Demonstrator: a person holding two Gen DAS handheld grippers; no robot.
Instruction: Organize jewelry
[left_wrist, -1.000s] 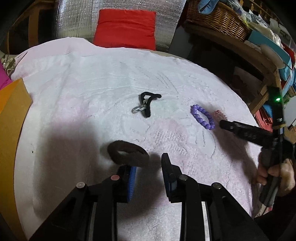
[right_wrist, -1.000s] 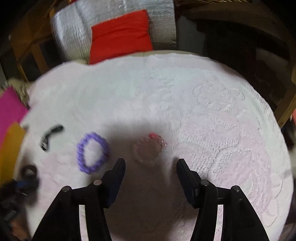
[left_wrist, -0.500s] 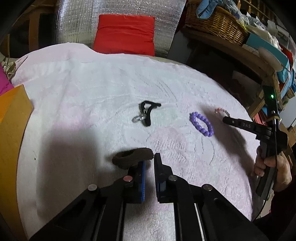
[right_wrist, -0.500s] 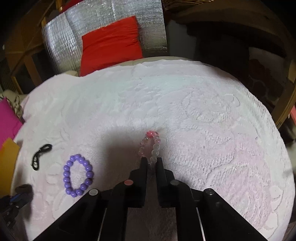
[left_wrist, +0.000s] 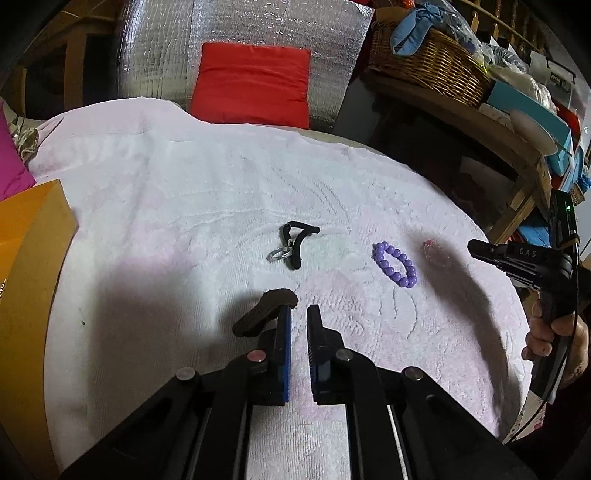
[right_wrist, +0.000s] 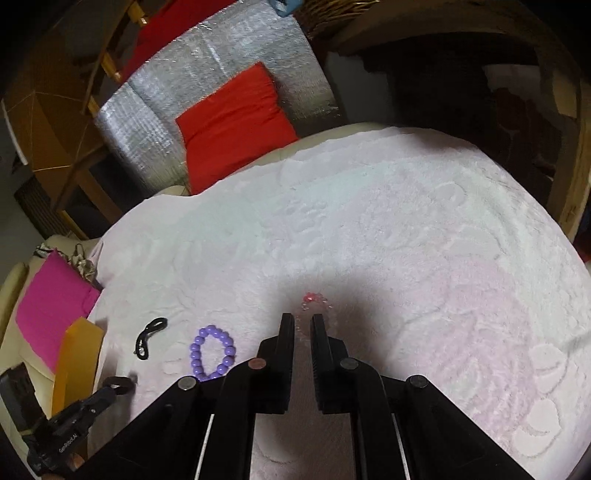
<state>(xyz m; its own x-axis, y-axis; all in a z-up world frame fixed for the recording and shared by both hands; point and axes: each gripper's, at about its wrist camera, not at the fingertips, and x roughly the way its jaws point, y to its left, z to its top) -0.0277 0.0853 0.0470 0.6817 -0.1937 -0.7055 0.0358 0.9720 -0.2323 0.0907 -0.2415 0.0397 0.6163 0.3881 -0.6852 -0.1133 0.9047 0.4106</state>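
Note:
My left gripper (left_wrist: 298, 311) is shut on a dark brown fuzzy hair band (left_wrist: 264, 312), which is lifted and tilted off the towel; the band also shows in the right wrist view (right_wrist: 120, 383). My right gripper (right_wrist: 303, 320) is shut on a clear and pink bead bracelet (right_wrist: 314, 301), lifted slightly; it shows blurred in the left wrist view (left_wrist: 436, 251). A purple bead bracelet (left_wrist: 395, 264) (right_wrist: 212, 350) and a black cord with a metal ring (left_wrist: 291, 245) (right_wrist: 149, 336) lie on the white towel (left_wrist: 184, 192).
An orange box (left_wrist: 26, 280) stands at the towel's left edge with a pink cloth (right_wrist: 51, 310) behind it. A red cushion (left_wrist: 253, 83) leans on silver foil at the back. A shelf with a wicker basket (left_wrist: 424, 62) is at the right.
Both grippers closed from open, the left on the brown hair band and the right on the clear-pink bracelet, and both have lifted their items off the towel.

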